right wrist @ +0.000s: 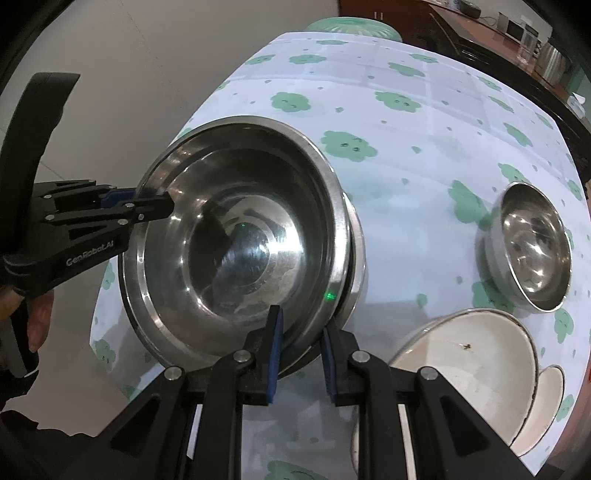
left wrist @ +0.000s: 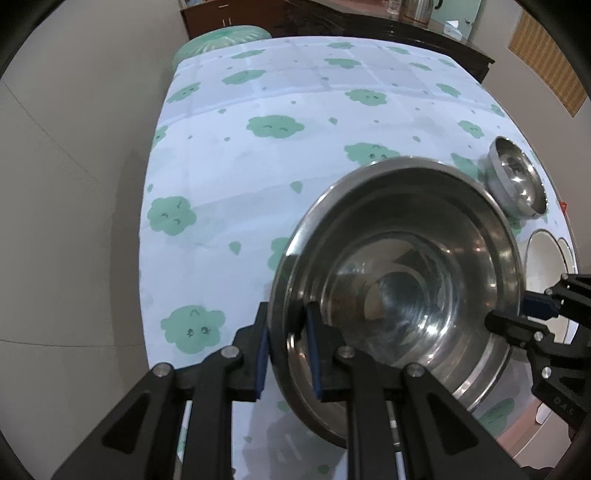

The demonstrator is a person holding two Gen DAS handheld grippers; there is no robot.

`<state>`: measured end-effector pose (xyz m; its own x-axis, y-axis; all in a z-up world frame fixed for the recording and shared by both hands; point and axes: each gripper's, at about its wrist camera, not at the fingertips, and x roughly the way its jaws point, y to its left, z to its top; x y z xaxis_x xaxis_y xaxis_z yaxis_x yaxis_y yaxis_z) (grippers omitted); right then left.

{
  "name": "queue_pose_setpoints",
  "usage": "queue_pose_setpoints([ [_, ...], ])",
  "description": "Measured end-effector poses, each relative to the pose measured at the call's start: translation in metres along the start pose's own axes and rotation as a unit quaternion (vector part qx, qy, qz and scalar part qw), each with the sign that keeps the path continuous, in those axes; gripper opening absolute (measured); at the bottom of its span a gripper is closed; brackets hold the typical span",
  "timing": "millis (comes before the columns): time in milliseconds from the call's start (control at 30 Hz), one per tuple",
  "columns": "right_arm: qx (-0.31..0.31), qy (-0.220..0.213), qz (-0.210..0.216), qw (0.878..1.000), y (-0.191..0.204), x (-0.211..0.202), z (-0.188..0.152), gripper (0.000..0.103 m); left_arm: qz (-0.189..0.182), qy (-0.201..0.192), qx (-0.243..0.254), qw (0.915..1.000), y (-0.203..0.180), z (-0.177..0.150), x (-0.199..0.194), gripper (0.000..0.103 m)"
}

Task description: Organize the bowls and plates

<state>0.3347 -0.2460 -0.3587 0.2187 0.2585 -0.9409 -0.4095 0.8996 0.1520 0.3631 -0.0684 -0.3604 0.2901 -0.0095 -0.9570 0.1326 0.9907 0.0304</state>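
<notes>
A large steel bowl (left wrist: 406, 258) (right wrist: 240, 229) hangs tilted just above the cloud-print tablecloth, with the rim of a second steel bowl (right wrist: 356, 258) nested under it. My left gripper (left wrist: 286, 317) (right wrist: 147, 199) is shut on the bowl's rim on one side, one finger inside and one outside. On the opposite side my right gripper (right wrist: 301, 325) (left wrist: 513, 314) is shut on the rim in the same way. A small steel bowl (left wrist: 517, 177) (right wrist: 532, 247) stands on the cloth to the right. In front of it lies a white plate (right wrist: 472, 365) (left wrist: 543, 251).
The table (left wrist: 258, 184) under the cloth drops off at its left edge towards a beige floor. A green plastic stool (left wrist: 221, 40) stands at the far end, with a dark wooden cabinet (left wrist: 406, 26) behind it. A smaller white dish (right wrist: 546, 402) peeks from under the plate.
</notes>
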Motion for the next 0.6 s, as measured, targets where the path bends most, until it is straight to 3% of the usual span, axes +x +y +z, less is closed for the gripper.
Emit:
queue_pose_setpoints([
  [267, -0.002, -0.002, 0.008, 1.0, 0.0036, 0.0009, -0.0012, 0.022, 0.005, 0.009, -0.002, 0.9999, -0.0001, -0.0036, 0.0059, 0.018],
  [500, 0.009, -0.007, 0.011, 1.0, -0.0002, -0.0013, -0.0027, 0.028, -0.002, 0.001, 0.008, 1.0, -0.0067, -0.0034, -0.0003, 0.033],
  [600, 0.012, -0.006, 0.008, 1.0, -0.0016, -0.0024, -0.0045, 0.028, -0.001, 0.0, 0.008, 1.0, -0.0072, -0.0028, -0.0015, 0.034],
])
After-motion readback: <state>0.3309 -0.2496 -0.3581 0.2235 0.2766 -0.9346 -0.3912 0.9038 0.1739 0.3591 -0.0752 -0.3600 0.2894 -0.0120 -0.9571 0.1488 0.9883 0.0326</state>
